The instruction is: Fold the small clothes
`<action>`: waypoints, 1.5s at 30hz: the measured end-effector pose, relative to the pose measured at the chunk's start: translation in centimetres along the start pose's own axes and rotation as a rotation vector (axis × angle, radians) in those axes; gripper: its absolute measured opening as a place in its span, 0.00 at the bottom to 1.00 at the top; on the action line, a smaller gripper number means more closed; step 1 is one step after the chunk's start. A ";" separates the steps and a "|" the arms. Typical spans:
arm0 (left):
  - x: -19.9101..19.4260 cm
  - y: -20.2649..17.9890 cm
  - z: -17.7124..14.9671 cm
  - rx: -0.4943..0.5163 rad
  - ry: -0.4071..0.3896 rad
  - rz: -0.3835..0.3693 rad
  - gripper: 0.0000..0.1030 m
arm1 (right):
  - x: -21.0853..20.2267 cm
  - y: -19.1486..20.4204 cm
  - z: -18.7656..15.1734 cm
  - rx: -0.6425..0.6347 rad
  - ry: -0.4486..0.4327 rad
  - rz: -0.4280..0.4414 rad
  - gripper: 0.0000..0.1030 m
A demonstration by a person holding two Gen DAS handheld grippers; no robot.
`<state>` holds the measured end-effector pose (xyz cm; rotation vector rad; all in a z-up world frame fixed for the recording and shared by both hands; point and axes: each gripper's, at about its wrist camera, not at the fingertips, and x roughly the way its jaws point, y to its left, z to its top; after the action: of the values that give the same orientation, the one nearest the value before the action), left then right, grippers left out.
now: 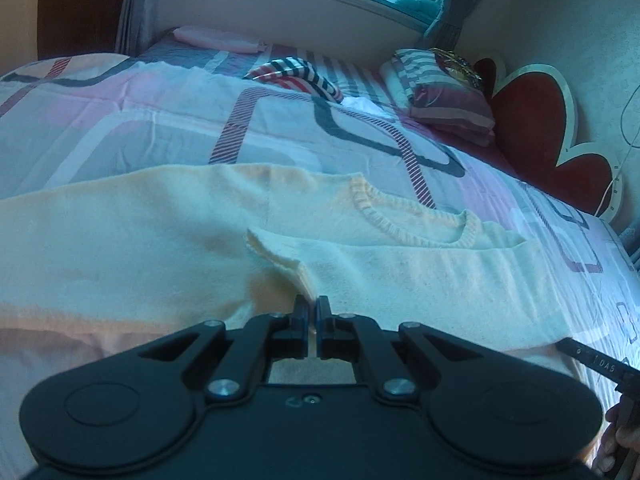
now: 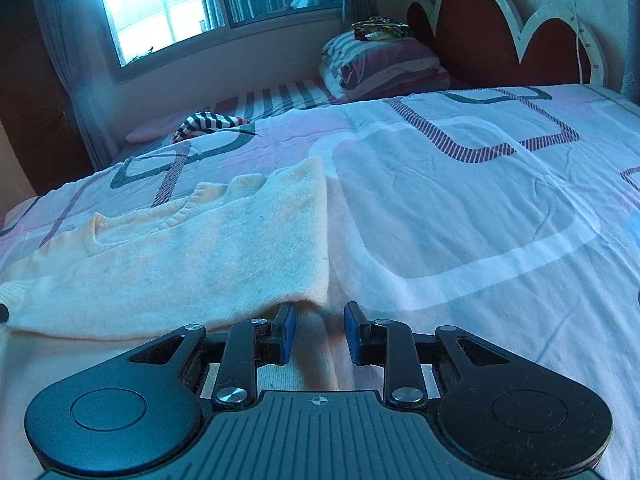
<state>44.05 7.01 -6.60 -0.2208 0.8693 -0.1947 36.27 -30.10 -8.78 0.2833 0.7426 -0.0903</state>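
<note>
A cream knit sweater point(image 1: 168, 248) lies spread on the bed, its ribbed neckline point(image 1: 404, 220) toward the headboard. My left gripper point(image 1: 312, 305) is shut on a raised fold of the sweater near its near edge. In the right wrist view the sweater point(image 2: 192, 264) lies left of centre with a sleeve folded over its body. My right gripper point(image 2: 320, 318) is open, its fingers astride the sweater's lower right corner, with fabric between them. The right gripper's finger point(image 1: 592, 360) shows at the lower right of the left wrist view.
The bed has a pink and white patterned sheet point(image 2: 460, 208). A striped garment point(image 1: 300, 74) and folded pink cloth point(image 1: 220, 38) lie at the far side. Stacked pillows point(image 2: 384, 64) sit by the red scalloped headboard point(image 2: 500, 32). A window point(image 2: 160, 4) is behind.
</note>
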 end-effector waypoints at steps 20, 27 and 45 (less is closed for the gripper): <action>-0.7 -3.5 -0.6 0.171 -0.116 0.095 0.66 | -2.5 0.3 1.9 -0.061 -0.065 0.095 0.14; 3.5 -7.7 -2.1 0.282 -0.048 0.085 0.67 | 0.7 4.7 1.0 -0.173 0.014 0.179 0.14; 7.1 -8.9 0.7 0.296 -0.046 0.119 0.70 | 6.3 8.2 3.6 -0.271 0.044 0.309 0.14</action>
<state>48.38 -3.22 -8.92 0.1020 0.7949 -0.2042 44.73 -23.12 -8.71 0.1383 0.7378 0.3087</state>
